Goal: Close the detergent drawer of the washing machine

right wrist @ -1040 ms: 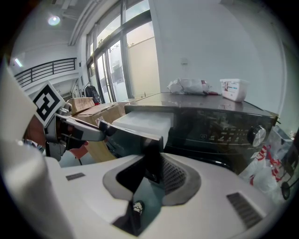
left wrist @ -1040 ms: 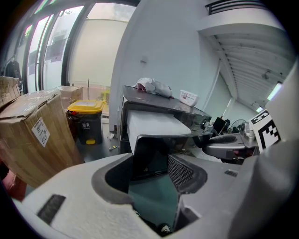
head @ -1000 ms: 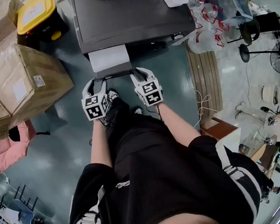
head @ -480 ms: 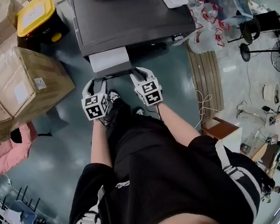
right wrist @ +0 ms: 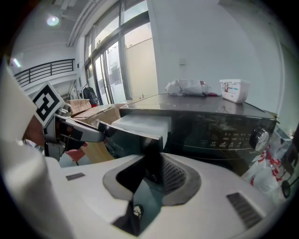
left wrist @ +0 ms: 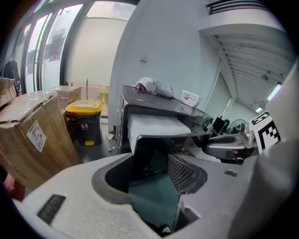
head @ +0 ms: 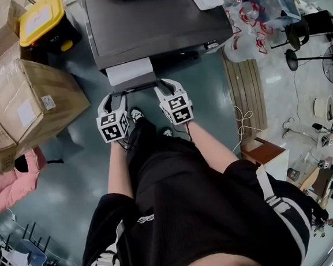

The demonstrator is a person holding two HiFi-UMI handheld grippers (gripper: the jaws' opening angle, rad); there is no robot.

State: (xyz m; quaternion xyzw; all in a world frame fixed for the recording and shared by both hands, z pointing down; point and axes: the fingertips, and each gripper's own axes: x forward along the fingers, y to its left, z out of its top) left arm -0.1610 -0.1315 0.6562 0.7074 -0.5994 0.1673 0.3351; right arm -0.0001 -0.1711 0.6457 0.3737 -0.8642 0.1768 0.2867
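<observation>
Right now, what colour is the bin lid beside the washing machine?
The bin lid is yellow, clearest in the head view.

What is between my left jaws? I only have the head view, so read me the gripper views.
Observer: The left gripper has its jaws apart. The dark front of the drawer shows in the gap.
Operator: Now the right one.
Observer: The right gripper has the right-hand end of the drawer front between its jaws. I cannot tell whether they press on it.
Operator: Report the machine's front face.
Observer: The washing machine has a control strip to the right of the drawer, with a round knob at its far end.
</observation>
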